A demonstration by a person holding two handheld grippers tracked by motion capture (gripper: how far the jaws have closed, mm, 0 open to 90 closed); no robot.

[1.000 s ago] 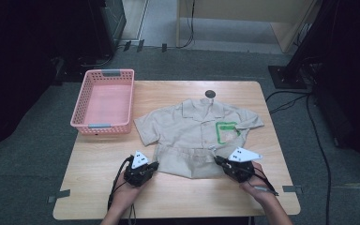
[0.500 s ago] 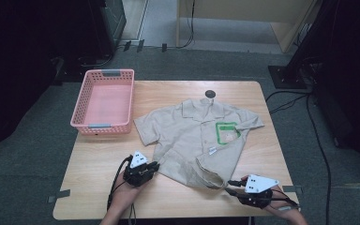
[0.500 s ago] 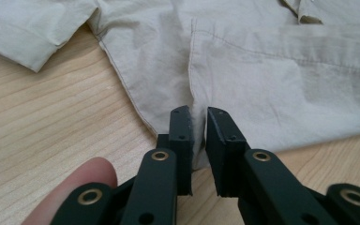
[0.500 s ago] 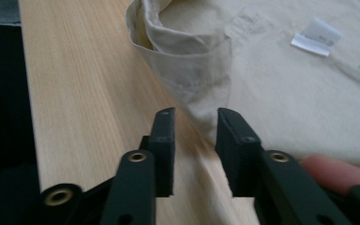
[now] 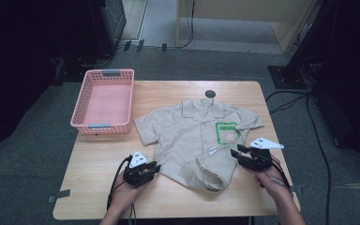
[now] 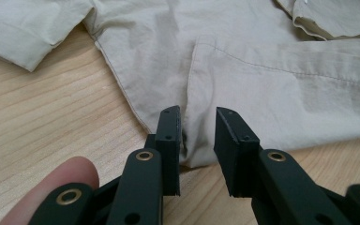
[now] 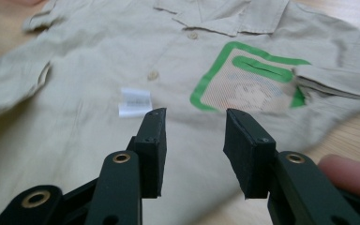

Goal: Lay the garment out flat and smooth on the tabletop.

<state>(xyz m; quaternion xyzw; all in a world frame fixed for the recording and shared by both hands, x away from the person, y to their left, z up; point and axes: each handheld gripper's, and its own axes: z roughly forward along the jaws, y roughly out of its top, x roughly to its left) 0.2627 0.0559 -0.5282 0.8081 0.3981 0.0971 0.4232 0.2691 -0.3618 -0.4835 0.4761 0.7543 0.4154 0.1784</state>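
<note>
A pink basket stands at the wooden table's far-left corner; dark grey carpet surrounds. The left gripper, jaws just parting, straddles the beige shirt's hem near the front edge without clamping. The right gripper, likewise opening, holds nothing by the right edge.

beige shirt, green-outlined pocket, white tag; pink basket; black tools.
</note>
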